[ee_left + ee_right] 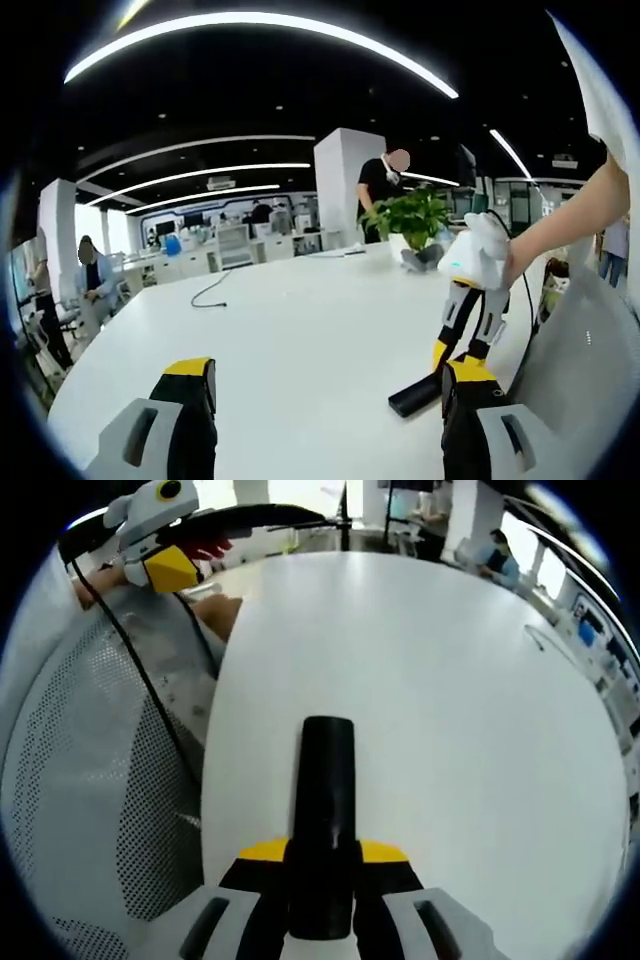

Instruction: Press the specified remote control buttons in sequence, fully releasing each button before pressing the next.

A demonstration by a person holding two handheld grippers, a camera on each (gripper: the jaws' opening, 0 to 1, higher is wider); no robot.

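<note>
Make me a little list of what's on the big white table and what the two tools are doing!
table: white table, large and rounded
remote: black remote control lying on the table
right tool: right tool, closed around the near end of the remote
left tool: left tool, jaws apart, holding nothing, above the table
cable: dark cable lying further off on the table
plant: potted plant at the far edge

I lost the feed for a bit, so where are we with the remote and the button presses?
Done: the right gripper is clamped on the black remote control, held above the white table; the left gripper view shows it gripping the remote's end. In hand: the left gripper is open over bare table, touching nothing. Left: every press; no buttons are visible, so I cannot confirm any press.
</note>
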